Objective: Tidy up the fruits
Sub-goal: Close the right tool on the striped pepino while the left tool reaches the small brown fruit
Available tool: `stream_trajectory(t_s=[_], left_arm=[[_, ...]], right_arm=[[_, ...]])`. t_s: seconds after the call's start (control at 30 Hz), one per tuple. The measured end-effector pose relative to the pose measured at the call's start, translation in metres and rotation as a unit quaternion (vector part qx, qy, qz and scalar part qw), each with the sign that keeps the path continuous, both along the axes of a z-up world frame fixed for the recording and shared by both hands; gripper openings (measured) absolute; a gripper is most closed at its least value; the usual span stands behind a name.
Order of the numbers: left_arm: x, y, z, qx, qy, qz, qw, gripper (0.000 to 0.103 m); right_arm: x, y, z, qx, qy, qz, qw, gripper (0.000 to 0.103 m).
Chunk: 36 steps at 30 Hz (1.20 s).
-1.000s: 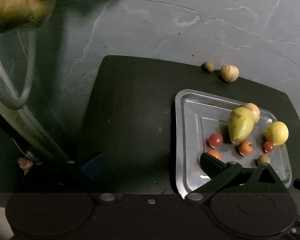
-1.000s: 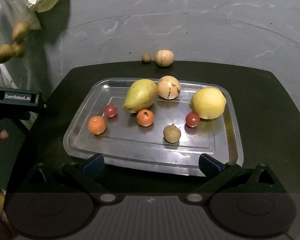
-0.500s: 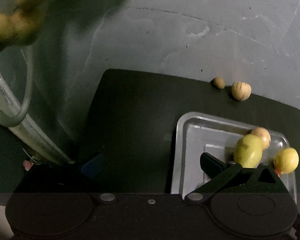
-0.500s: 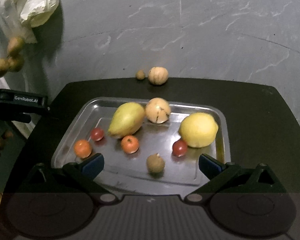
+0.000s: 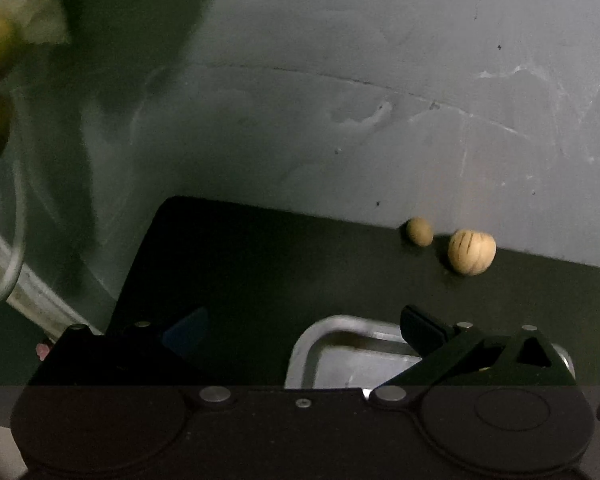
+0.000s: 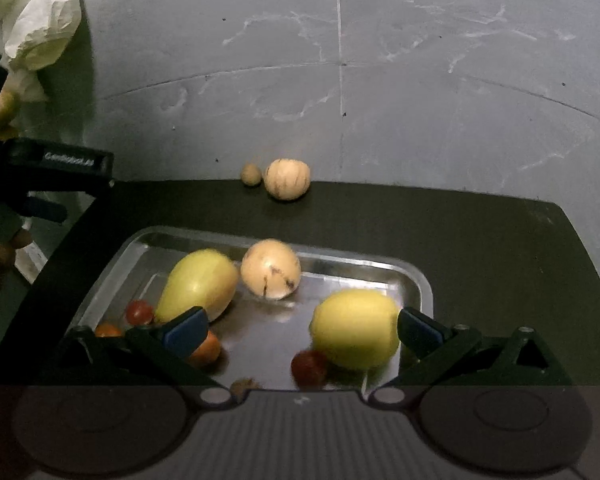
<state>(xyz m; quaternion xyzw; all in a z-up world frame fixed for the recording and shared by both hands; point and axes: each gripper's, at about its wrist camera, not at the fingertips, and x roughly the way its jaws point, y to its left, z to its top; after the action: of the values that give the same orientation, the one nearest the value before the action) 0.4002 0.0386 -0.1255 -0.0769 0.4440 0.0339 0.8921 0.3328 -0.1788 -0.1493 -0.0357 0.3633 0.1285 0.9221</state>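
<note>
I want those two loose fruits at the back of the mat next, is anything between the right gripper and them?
Yes. The tray's fruit lies between: the lemon, pear and a striped fruit sit ahead of the open right gripper.

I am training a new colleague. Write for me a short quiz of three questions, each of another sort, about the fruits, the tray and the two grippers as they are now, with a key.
1. True or false: the lemon lies inside the metal tray.
2. Multiple choice: where are the striped round fruit and the small brown fruit? A) in the tray B) on the dark mat beyond the tray C) between the fingers of the left gripper
3. Fill in: the right gripper is ____ and holds nothing.

Key: 1 true; 2 B; 3 open
</note>
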Motion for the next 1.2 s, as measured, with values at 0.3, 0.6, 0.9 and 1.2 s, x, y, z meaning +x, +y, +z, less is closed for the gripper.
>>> stream_trajectory(t_s=[0.3, 0.6, 0.9, 1.2], left_arm=[[0.037, -0.021, -0.004, 0.008, -0.006, -0.003, 0.9999, 0.102], [0.065, -0.033, -0.021, 0.008, 0.003, -0.013, 0.9999, 0.102], [0.087, -0.039, -0.034, 0.002, 0.010, -0.022, 0.9997, 0.102], [0.108, -0.045, -0.046, -0.025, 0.015, -0.019, 0.9994, 0.102]], right_arm=[[0.040, -0.002, -0.009, -0.008, -0.003, 0.022, 1.000, 0.103], [0.077, 0.004, -0.017, -0.024, -0.003, 0.028, 0.999, 0.103], [0.115, 0.021, -0.024, -0.051, -0.005, 0.038, 0.998, 0.103], [0.137, 0.038, -0.030, -0.069, -0.011, 0.066, 0.995, 0.103]])
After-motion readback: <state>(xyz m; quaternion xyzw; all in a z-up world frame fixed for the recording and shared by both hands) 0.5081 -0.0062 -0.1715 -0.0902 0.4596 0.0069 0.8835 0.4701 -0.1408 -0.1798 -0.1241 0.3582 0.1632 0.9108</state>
